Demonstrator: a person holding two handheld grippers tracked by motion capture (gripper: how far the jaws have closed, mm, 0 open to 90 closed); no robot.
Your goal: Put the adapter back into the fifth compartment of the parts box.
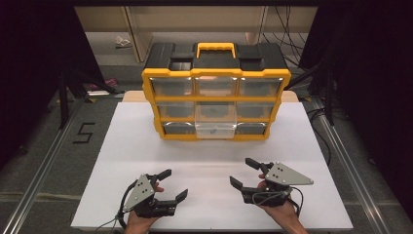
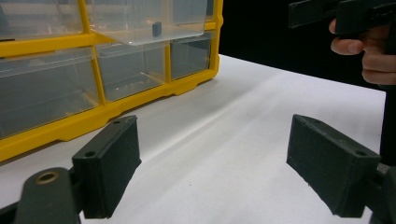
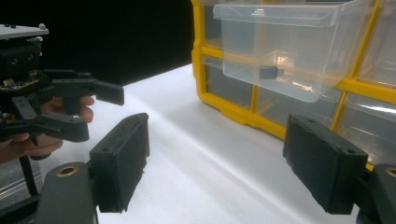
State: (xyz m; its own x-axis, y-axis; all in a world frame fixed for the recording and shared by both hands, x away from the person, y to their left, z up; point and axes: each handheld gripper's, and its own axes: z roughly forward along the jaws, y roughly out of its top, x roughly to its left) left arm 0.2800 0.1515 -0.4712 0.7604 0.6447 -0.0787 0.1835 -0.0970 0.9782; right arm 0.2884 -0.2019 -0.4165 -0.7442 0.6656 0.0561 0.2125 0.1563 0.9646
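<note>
Both grippers empty near the organizer

Left gripper [image 1: 171,184] and right gripper [image 1: 242,171] hover over the white surface [image 1: 146,146], fingers wide, touching nothing; the drawer [image 1: 215,127] stands pulled out.

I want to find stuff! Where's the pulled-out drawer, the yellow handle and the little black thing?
Drawer [image 1: 215,127]: high view, front wall.
Handle [image 1: 215,47]: high view, top bar.
Black thing [image 3: 271,72]: right gripper view, its side.

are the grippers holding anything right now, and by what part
Nothing is held. The left gripper and the right gripper both stand open over the white table.
</note>
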